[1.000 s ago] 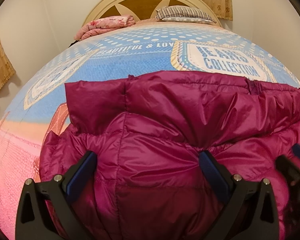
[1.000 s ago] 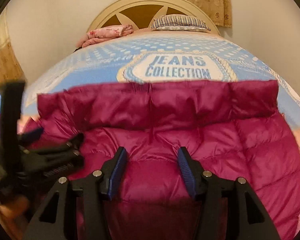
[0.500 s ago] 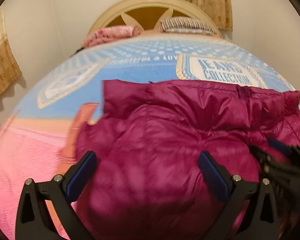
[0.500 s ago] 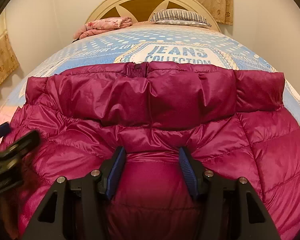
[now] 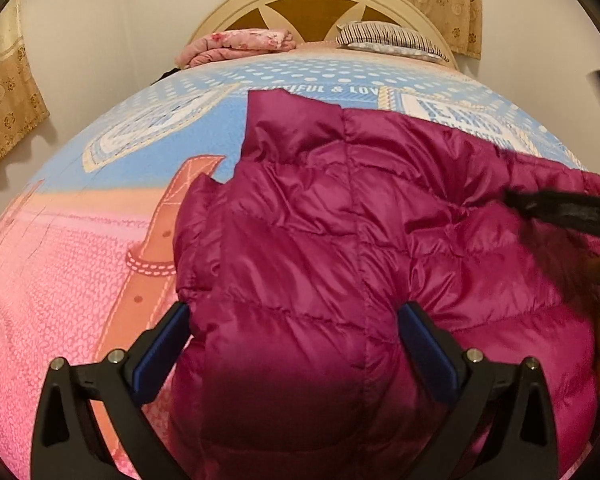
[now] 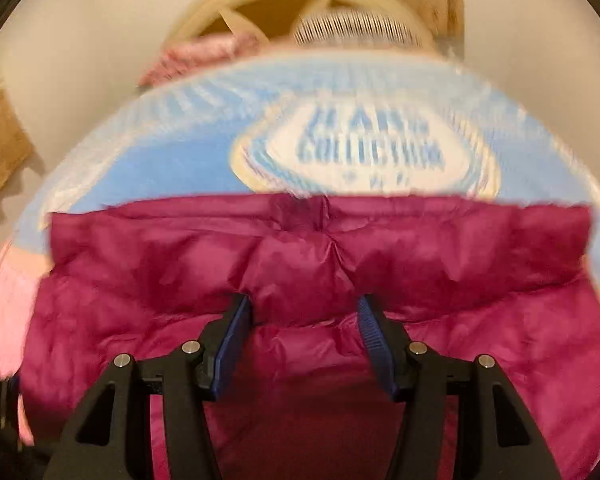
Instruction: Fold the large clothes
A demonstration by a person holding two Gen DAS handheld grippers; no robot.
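A magenta puffer jacket (image 5: 320, 220) lies on the bed, collar end away from me. My left gripper (image 5: 292, 344) stands wide, closed on a thick bulge of the jacket near its left edge; the padding fills the gap between the blue pads. Creases run out from the pads of my right gripper (image 6: 304, 332), which is narrower and pinches a bunched fold of the jacket (image 6: 300, 264) just below the collar band. The right gripper's black frame (image 5: 560, 208) shows blurred at the right of the left wrist view. The right wrist view is blurred.
The bedspread (image 5: 100, 240) is blue and pink with printed lettering. At the head of the bed are a cream headboard (image 5: 312, 4), a folded pink blanket (image 5: 240, 44) and a striped pillow (image 5: 384, 36). Curtains (image 5: 8, 92) hang on the left wall.
Both grippers kept their hold. The left gripper swung left, so more pink bedspread shows beside the jacket. In the right view the collar edge dropped lower in the frame.
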